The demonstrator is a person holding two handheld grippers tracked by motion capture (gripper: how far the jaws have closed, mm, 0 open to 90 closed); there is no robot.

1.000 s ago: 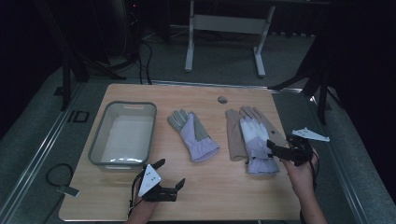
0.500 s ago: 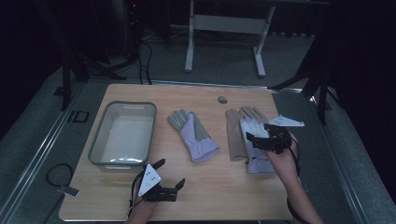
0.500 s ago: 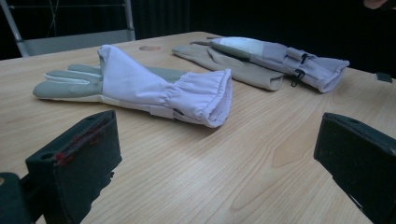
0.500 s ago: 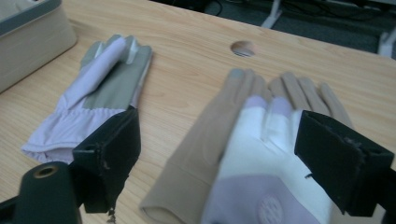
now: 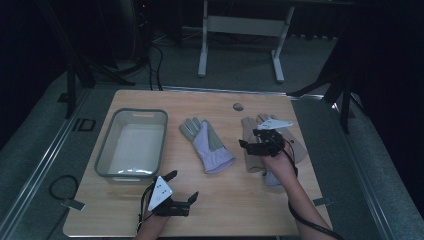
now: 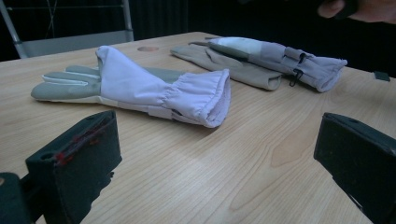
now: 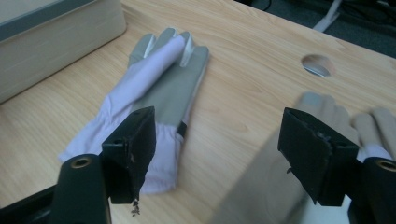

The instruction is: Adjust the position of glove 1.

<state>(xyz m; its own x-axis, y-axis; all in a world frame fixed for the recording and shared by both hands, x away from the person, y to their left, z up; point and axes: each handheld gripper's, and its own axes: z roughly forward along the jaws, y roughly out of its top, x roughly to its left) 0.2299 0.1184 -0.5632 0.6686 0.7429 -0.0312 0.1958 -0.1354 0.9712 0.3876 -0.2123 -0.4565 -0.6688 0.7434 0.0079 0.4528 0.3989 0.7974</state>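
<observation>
Two gloves, no legible labels, right claw (image 5: 248, 144) closing over tan glove (image 5: 252, 157), holding nothing, left claw (image 5: 183, 186) wide open

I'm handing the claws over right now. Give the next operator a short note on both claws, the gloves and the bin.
Left claw: open, holding nothing, at the near table edge.
Right claw: open, holding nothing, jaws have just been closing, above the right glove.
Left glove: flat mid-table, untouched.
Grey bin: at the table's left, no glove inside.
Done: nothing moved.
Left: probably grip each glove and bin it.

wooden table (image 5: 225, 210); two gloves (image 5: 207, 142); tub (image 5: 102, 165)
</observation>
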